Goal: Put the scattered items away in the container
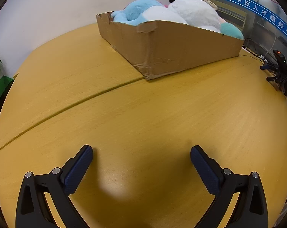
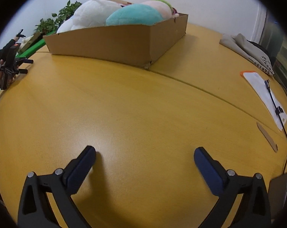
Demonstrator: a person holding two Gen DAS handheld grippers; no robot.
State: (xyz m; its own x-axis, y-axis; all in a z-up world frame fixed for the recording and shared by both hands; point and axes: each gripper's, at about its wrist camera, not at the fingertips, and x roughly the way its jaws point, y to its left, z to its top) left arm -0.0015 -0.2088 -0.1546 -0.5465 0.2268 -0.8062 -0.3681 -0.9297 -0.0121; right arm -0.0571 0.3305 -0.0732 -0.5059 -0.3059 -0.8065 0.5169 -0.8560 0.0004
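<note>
Holding both tools low over bare wood, you have nothing between either pair of fingers. Your left tool (image 1: 141, 152) is spread wide and empty, and so is your right tool (image 2: 144, 153); each tips down toward the yellow bench (image 1: 143, 114), which suggests a resting pose rather than a reach.

The cardboard box (image 1: 172, 47) sits well ahead of you on the far part of the bench, straddling the seam between the two boards. It is already piled high: a blue plush (image 1: 136, 11) and a white plush (image 1: 196, 11) bulge above its rim, and from your right side a teal plush (image 2: 134, 15) rides on top of the heap. They stand proud of the walls because the box is shallow and the toys are bulky.

No loose toy shows on the bench near you, so the tidying looks about finished. What remains at your right edge, a folded cloth bag (image 2: 246, 49), a white sheet (image 2: 265, 96) with a cable across it, and a cardboard strip (image 2: 266, 136), reads as clutter rather than task items, though that is only a judgement.
</note>
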